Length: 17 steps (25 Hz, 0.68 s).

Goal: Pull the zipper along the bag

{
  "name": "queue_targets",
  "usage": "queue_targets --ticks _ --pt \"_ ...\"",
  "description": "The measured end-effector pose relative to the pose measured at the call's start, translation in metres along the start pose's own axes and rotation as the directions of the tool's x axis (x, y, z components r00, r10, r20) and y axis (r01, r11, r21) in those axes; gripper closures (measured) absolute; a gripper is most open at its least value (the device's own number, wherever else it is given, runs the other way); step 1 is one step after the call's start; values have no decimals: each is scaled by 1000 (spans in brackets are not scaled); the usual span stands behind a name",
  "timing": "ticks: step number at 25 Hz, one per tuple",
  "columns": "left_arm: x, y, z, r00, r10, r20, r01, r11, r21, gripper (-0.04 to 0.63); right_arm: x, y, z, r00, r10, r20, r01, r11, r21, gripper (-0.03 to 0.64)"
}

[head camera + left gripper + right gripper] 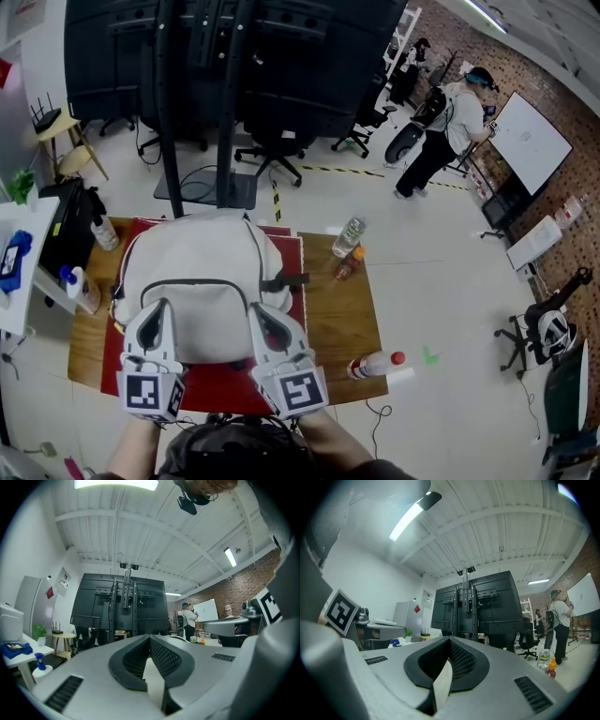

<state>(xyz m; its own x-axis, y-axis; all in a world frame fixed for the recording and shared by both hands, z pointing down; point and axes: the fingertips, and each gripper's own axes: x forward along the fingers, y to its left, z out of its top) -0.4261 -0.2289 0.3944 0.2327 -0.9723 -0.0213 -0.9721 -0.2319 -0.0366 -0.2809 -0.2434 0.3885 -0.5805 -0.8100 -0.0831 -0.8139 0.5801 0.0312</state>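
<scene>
Both clenched on nothing: left tongs [161, 314] and right tongs [262, 319] sit over near side of white bag [202, 267]. Bag lies on red mat [217, 386] on wooden surface [342, 309].

I see my left grey plastic tongs [162, 307] and right grey plastic tongs [259, 312] with black ribbed pads [161, 660]; each bears a white cube [150, 394] with black square markers.

head view: steeply down over table [342, 309] | gripper views: forward, sharing black stand [124, 616]
</scene>
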Motion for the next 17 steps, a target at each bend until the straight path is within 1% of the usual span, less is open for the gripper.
queue_targets --ticks 3,4,5,8,11,17 --pt "-1 1 -8 998 -1 -56 1 1000 -3 583 -1 -1 -5 1000 3 -26 -3 1000 1 591" --pt "-1 1 -9 998 -1 -62 0 1000 -5 583 -1 -1 -6 1000 5 -31 -5 1000 -2 591" --pt "-1 2 -8 999 2 -52 -2 1000 -4 583 -1 -1 -7 999 8 -35 -9 1000 -6 591" --pt "0 2 1 1000 7 11 -7 1000 7 583 1 -1 -9 999 20 -48 -20 1000 -15 591" --pt "2 1 0 1000 3 10 -3 1000 0 583 1 -4 -11 998 19 -52 -19 1000 -12 591" --pt "3 5 -4 1000 22 5 -22 1000 6 583 2 -5 -18 997 28 -70 -30 999 -32 591"
